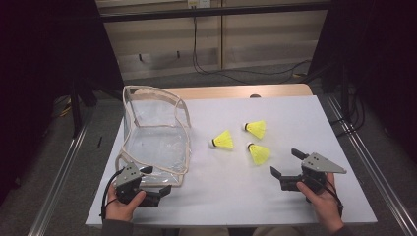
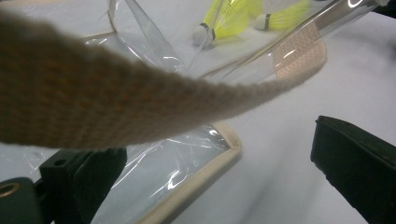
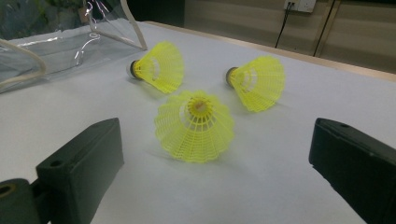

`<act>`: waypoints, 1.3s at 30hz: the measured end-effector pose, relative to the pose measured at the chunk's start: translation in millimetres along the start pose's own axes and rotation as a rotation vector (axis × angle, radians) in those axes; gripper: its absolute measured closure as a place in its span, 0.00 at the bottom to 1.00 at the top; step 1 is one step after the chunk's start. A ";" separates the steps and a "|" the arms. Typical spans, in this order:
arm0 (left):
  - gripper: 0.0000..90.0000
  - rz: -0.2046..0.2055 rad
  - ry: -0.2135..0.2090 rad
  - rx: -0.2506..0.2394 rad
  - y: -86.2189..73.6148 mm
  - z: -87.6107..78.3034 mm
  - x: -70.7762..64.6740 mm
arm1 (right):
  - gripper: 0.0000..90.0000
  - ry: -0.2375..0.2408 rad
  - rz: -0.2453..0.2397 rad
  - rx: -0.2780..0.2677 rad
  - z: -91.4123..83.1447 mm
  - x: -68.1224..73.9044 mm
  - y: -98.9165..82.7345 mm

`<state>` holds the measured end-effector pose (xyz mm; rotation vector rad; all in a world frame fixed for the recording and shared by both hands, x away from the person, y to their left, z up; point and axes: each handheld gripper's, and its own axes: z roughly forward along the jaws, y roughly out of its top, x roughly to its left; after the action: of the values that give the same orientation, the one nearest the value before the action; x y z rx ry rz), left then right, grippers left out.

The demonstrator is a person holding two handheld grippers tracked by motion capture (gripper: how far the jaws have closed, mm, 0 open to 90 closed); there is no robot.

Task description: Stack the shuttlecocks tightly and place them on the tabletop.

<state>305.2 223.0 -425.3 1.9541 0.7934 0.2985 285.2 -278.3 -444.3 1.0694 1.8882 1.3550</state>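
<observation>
High view: clear bag (image 1: 156, 135) w/ beige trim stands open at table's (image 1: 295, 196) left side; three yellow shuttlecocks (image 1: 223, 140) (image 1: 256, 129) (image 1: 259, 153) lie mid-table, just right of bag, apart from each other. Left gripper (image 1: 156, 183) sits at bag's near edge, jaws apart, bag's beige strap (image 2: 116, 107) crossing between them in left gripper view. Right gripper (image 1: 285, 162) rests near-right, jaws wide, aimed at nearest shuttlecock (image 3: 194, 126), not touching. Both hands low on table.
</observation>
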 end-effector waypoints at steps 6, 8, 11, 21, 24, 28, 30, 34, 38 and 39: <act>0.04 -0.001 0.002 0.000 0.0 0.2 -0.2 | 0.04 0.015 -0.010 0.013 7.1 3.4 2.7; 0.04 -0.002 0.002 0.000 0.1 0.3 -0.2 | 0.04 0.022 -0.013 0.019 9.3 5.1 3.8; 0.04 0.000 0.001 0.001 0.0 0.3 -0.2 | 0.04 0.022 -0.015 0.021 12.7 7.0 5.0; 0.04 -0.001 0.000 -0.001 -0.2 0.6 -0.5 | 0.05 0.047 -0.015 0.046 21.5 12.8 9.2; 0.04 0.000 -0.001 0.000 -0.2 0.6 -0.4 | 0.06 0.041 0.007 0.051 23.1 13.0 9.8; 0.04 0.001 0.000 0.000 -0.2 0.5 -0.5 | 0.10 0.061 0.025 0.058 25.2 13.7 10.8; 0.04 0.002 0.002 0.001 -0.1 0.6 -0.8 | 0.12 0.058 0.026 0.061 26.1 14.3 11.1; 0.04 0.002 0.002 0.001 -0.2 0.6 -0.8 | 0.15 0.070 0.034 0.066 27.5 15.5 11.8; 0.04 0.003 0.002 -0.002 -0.4 0.7 -0.8 | 0.20 0.076 0.037 0.074 29.7 17.2 12.7; 0.04 0.003 0.002 -0.002 -0.4 0.8 -0.8 | 0.21 0.073 0.038 0.076 30.3 17.4 13.2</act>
<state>304.9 222.1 -426.0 1.9539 0.7916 0.3026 304.5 -246.5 -441.5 1.1113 1.9959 1.3703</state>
